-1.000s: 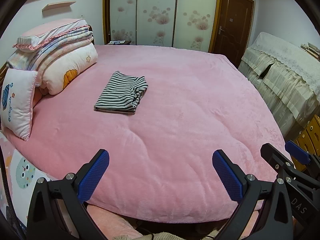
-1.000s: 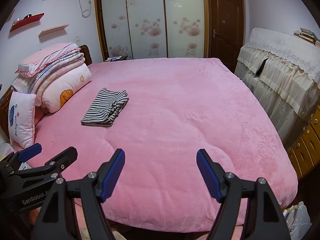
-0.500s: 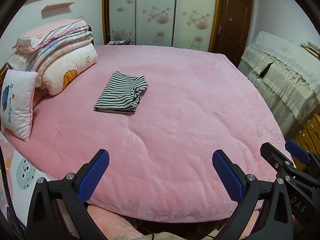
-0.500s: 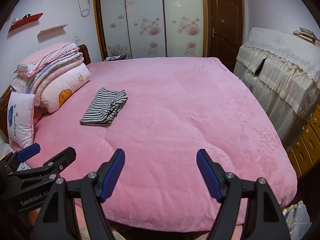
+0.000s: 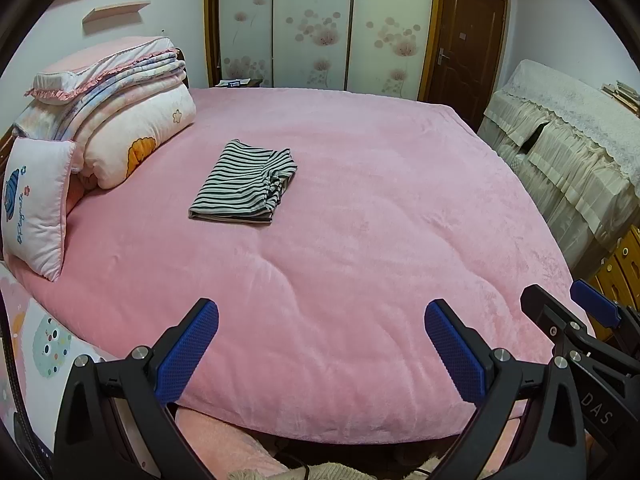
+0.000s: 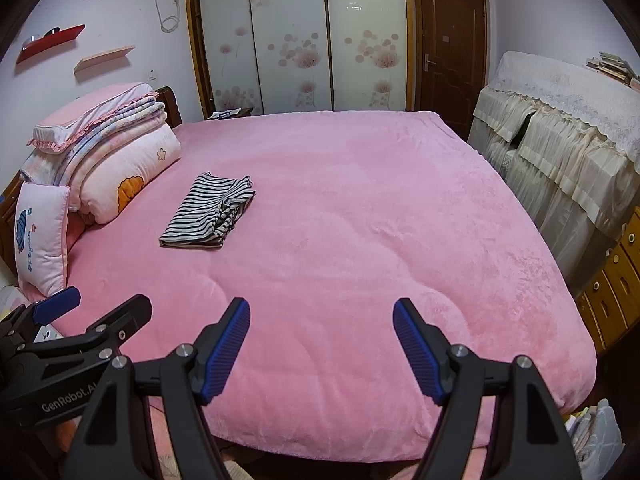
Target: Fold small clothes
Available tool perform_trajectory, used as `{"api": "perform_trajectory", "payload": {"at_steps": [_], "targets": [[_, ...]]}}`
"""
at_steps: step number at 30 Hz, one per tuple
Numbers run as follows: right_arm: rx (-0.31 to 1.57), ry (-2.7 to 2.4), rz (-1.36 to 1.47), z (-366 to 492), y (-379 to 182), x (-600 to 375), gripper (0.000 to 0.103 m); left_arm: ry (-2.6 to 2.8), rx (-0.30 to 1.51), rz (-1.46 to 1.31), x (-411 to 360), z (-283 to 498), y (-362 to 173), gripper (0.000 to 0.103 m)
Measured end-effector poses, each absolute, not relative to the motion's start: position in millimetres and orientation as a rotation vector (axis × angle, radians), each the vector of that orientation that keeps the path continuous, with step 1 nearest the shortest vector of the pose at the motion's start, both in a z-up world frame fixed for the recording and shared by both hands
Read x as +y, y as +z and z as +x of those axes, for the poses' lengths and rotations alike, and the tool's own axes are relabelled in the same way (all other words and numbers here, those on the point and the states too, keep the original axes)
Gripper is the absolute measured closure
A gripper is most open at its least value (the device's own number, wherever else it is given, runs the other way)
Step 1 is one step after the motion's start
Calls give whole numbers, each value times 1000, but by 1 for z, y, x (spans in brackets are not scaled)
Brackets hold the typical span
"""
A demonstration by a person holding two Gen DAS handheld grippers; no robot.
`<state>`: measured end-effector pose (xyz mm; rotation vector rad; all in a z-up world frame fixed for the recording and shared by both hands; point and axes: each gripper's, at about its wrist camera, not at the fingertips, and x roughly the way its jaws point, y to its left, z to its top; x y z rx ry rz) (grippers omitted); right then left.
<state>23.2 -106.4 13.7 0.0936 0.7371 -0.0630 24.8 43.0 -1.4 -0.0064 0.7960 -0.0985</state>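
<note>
Hand-held gripper (image 5: 322, 316) handles cropped below

"GenRobot.AI" — its last letters partly cut off — stands in white on the black frame of the left hand-held gripper (image 6: 72, 318), seen in the right wrist view. "DAS" stands on the black frame of the right hand-held gripper (image 5: 560, 304). Blue script on the small white pillow (image 5: 34, 200) — too small to make out.
</note>
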Motion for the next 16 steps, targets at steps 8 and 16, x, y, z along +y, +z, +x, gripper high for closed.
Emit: {"api": "perform_trajectory", "payload": {"at_steps": [8,16], "targets": [[744,-66,98,23,10,-106,28,-101,807,-2,46,25,-6,1],[755,-74,107,23,5,-105,28,-117,813,-2,48,26,-7,1]]}}
